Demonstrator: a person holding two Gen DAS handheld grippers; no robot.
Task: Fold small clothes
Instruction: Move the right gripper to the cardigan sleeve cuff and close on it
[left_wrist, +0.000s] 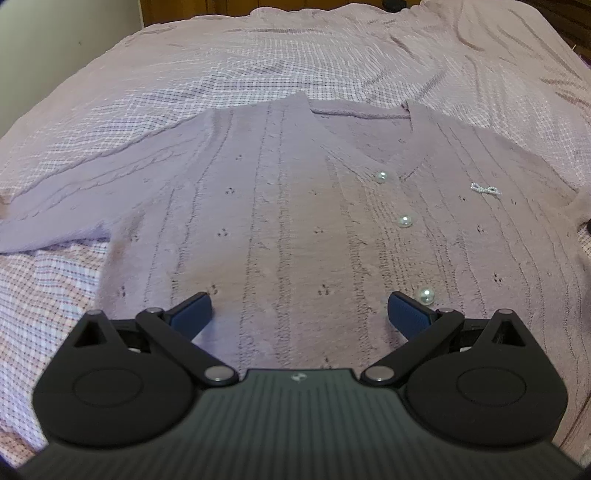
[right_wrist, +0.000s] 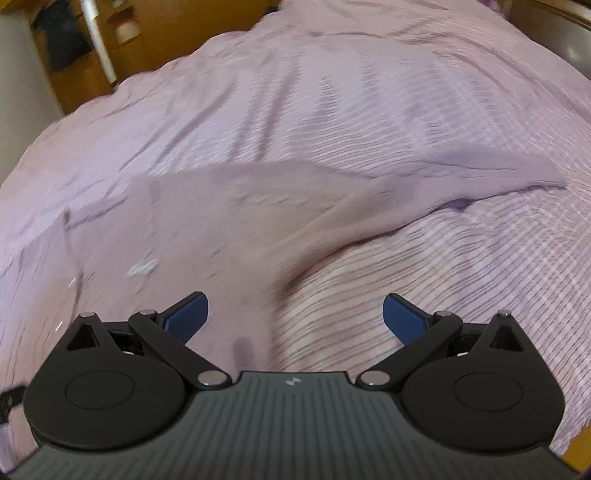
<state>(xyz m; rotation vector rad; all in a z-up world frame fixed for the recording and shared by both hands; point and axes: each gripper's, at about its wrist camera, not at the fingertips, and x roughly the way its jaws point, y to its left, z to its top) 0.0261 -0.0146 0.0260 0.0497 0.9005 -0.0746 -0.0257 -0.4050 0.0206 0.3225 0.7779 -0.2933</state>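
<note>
Both your claws are spread wide and empty: your left gripper (left_wrist: 300, 314) hovers over the front of the lilac knit cardigan (left_wrist: 295, 206), spread flat on the checked bedspread (left_wrist: 258, 59), while your right gripper (right_wrist: 295, 314) hangs over its blurred sleeve (right_wrist: 480, 173).

The right wrist view is smeared throughout: the lilac cardigan (right_wrist: 229, 206) shows no knit pattern there, its buttons cannot be made out, and a pale streak (right_wrist: 142, 267) on its front is too blurred to name. In the left wrist view the cardigan's hem is hidden behind the left gripper (left_wrist: 299, 314) body, its right sleeve (left_wrist: 580, 206) runs off the picture's edge, and a dark object (left_wrist: 587, 225) beside that edge is cut off.
</note>
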